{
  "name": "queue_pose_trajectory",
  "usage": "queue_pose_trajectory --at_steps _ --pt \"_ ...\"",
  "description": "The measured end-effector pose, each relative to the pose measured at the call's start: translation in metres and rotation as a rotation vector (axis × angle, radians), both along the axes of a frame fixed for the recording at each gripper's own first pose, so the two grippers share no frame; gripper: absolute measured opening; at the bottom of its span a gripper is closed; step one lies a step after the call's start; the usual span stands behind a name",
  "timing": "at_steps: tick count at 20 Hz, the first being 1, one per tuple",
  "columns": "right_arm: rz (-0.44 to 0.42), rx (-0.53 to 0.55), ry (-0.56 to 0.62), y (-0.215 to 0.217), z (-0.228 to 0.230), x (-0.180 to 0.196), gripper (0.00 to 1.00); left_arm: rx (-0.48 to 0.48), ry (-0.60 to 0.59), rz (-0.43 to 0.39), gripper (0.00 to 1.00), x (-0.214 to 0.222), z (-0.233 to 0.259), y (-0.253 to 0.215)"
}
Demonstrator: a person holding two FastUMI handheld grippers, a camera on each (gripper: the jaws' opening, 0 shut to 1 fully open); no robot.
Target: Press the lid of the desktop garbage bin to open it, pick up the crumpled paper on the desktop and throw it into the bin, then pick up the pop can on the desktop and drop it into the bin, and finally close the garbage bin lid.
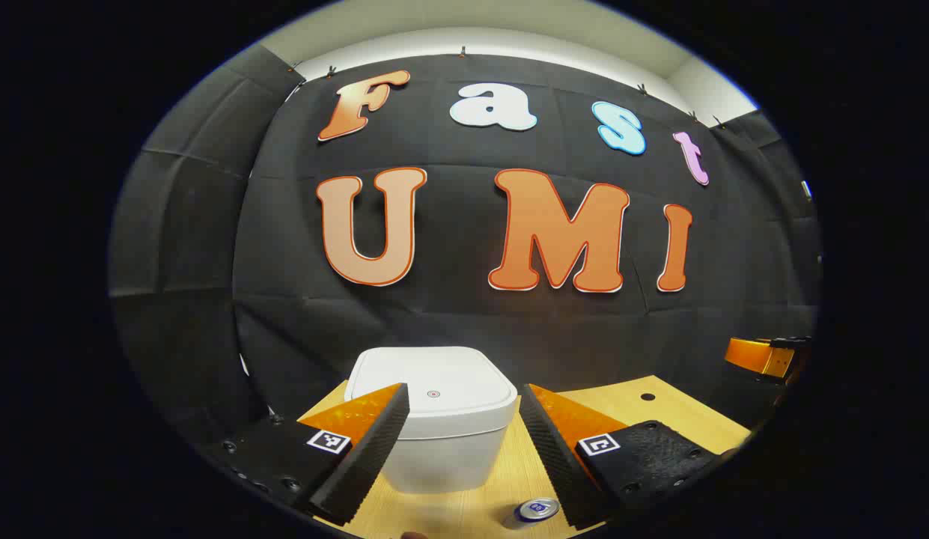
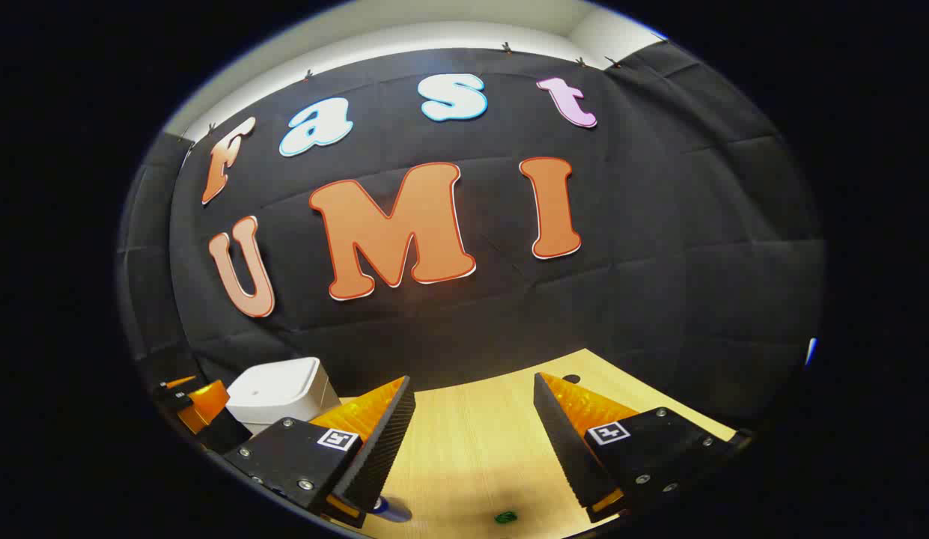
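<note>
White bin (image 1: 434, 419), lid down, sits btwn spread left fingers (image 1: 374, 442); right fingers (image 2: 374, 442) spread too, prob. empty.

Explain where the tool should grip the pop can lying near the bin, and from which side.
Grip the pop can across its round body, coming down from above. It seems to lie on its side on the table, top end showing, so the curved wall is the likely part to fit between the fingers.

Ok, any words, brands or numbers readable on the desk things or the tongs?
None can be read.
Pop can: print too small and blurred.
Bin lid: one small round mark, no words.
Left tongs and right tongs: square marker tags bearing patterns, no letters.
</note>
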State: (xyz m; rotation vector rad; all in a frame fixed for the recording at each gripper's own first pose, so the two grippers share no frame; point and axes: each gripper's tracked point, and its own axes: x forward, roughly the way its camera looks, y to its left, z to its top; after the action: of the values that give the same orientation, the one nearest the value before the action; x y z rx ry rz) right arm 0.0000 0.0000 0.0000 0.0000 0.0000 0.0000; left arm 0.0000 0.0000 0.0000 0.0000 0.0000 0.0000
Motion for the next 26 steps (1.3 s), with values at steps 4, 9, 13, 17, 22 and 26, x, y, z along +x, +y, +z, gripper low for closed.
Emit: queue_pose_trajectory --at_steps 4,9,13,17,22,26 --pt "0.027 -0.093 0.009 -0.007 0.0 0.01 0.95 -0.009 -0.005 0.032 0.94 0.004 0.003 -0.01" --pt "0.069 -0.085 0.022 -0.015 0.002 0.012 0.95 -0.057 -0.003 0.074 0.95 0.0 0.0 -0.017" --pt "0.079 -0.079 0.027 -0.015 0.004 0.013 0.95 -0.014 -0.007 0.087 0.94 0.002 0.003 -0.022" --pt "0.076 -0.127 0.024 -0.014 -0.002 0.011 0.95 -0.043 0.003 0.035 0.94 0.002 0.0 -0.034" --pt "0.102 -0.132 0.017 -0.01 0.001 0.006 0.95 -0.022 -0.001 0.007 0.94 0.003 0.005 -0.038" --pt "0.098 -0.145 0.011 -0.014 0.004 0.008 0.95 -0.01 -0.009 0.006 0.94 0.003 0.011 -0.034"
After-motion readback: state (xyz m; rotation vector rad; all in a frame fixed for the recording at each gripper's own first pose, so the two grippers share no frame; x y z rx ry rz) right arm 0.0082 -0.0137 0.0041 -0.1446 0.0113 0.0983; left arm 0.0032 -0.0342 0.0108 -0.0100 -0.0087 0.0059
